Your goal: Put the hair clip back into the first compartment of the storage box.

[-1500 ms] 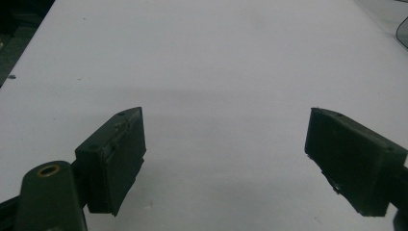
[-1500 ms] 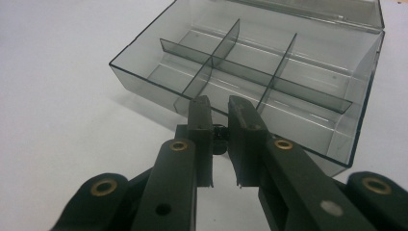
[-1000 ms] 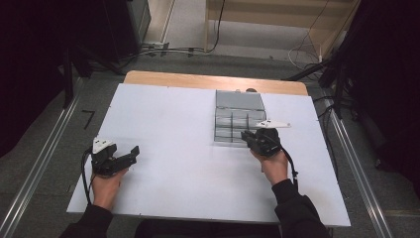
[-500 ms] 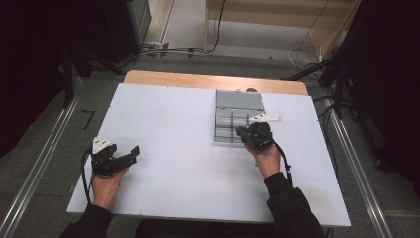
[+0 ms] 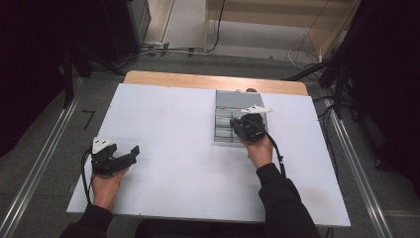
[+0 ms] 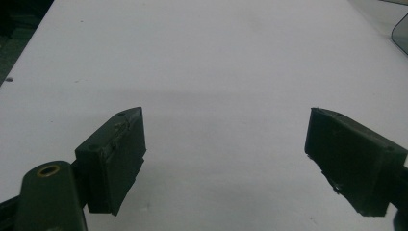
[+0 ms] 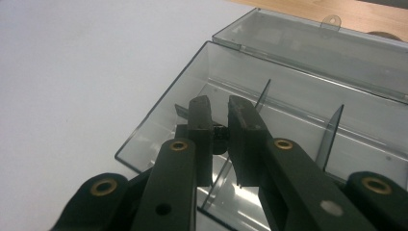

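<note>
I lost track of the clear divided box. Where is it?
In the high view the clear box sits far right of centre on the white table, lid open, the right gripper over its near compartments.

The right hand-held gripper [image 5: 246, 127] has moved forward over the box [image 5: 225, 101].

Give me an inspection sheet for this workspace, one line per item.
Surface: white table top, wooden strip along the far edge.
Job's things: clear compartment box, lid open, dividers inside.
Clutter: nothing seen.
Grippers: left gripper open above bare table; right gripper over the box, fingers nearly together with a small dark piece between them, grip unclear.
Cables: one trailing from each gripper; more on the floor beyond the table.
Surroundings: metal rails either side, dark curtains, wooden furniture behind.
</note>
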The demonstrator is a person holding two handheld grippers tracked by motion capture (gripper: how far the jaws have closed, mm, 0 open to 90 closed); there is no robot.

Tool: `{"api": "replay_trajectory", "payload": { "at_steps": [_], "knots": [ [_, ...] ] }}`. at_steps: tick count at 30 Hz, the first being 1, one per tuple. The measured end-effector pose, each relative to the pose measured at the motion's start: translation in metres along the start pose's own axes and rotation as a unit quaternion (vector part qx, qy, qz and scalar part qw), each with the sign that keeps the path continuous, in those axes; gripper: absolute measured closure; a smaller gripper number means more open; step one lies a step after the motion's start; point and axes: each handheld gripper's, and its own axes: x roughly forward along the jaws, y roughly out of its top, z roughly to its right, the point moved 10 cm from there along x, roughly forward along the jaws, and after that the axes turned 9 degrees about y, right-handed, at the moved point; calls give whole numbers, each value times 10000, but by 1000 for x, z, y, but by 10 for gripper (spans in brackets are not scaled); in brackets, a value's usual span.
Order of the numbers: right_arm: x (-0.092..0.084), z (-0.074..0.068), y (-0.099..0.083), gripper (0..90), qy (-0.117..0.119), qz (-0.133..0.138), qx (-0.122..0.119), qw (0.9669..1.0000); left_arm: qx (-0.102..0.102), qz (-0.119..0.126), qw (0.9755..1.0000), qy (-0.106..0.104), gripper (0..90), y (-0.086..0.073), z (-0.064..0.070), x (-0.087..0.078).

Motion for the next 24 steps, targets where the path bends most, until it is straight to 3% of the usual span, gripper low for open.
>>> {"api": "replay_trajectory", "payload": {
  "at_steps": [16, 24],
  "knots": [
    [21, 1, 8, 778, -49, -93, 16, 9999, -21, -15, 10000, -15, 150, 0, 0, 1],
    [35, 9, 7, 778, -151, -177, 124, 9997, -30, -13, 10000, -16, 150, 0, -1, 1]
  ]
}}
